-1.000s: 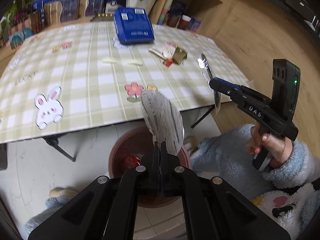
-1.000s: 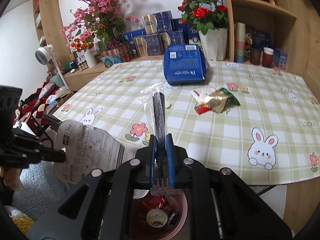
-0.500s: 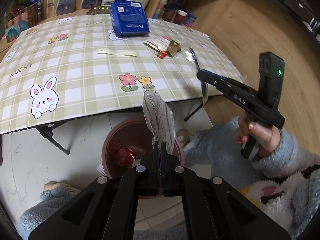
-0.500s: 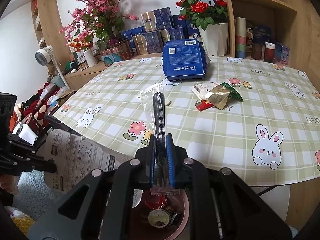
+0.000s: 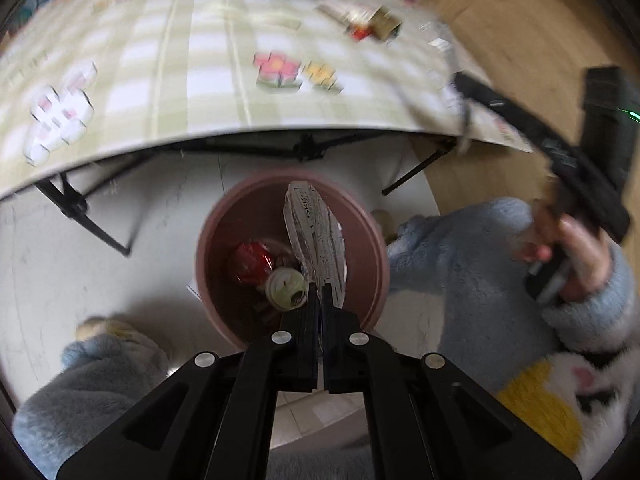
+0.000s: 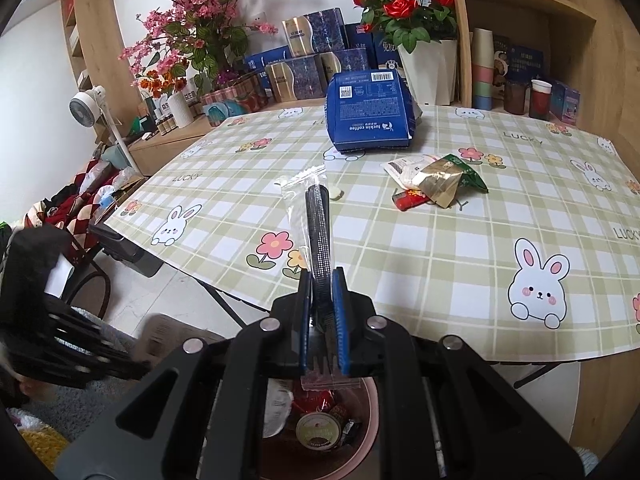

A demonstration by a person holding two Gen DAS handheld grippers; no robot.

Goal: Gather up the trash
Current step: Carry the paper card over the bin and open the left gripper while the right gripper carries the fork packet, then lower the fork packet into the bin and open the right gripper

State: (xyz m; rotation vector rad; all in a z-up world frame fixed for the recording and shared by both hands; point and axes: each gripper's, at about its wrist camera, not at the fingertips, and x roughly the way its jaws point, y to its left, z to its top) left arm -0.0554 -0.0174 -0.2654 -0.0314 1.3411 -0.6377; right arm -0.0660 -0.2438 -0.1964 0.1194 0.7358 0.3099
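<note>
My left gripper (image 5: 320, 294) is shut on a printed silvery wrapper (image 5: 316, 236) and points down into the pink trash bin (image 5: 216, 216), where a red packet (image 5: 250, 262) and a round lid (image 5: 284, 288) lie. My right gripper (image 6: 321, 276) is shut on a black plastic fork in a clear wrapper (image 6: 316, 216), held above the bin (image 6: 370, 444) at the table's front edge. Crumpled wrappers (image 6: 434, 182) lie on the checked tablecloth (image 6: 440, 248). The right gripper (image 5: 476, 92) also shows in the left wrist view, blurred, held by a hand (image 5: 576, 256).
A blue coffee box (image 6: 368, 116) stands on the table beyond the wrappers. Flower pots, boxes and cups fill the shelf behind. Folding table legs (image 5: 80, 208) stand close behind the bin. Fluffy blue sleeves (image 5: 460, 264) flank the bin.
My left gripper has sunk with the wrapper, from table-edge height down into the mouth of the bin. The right gripper with the fork has kept still.
</note>
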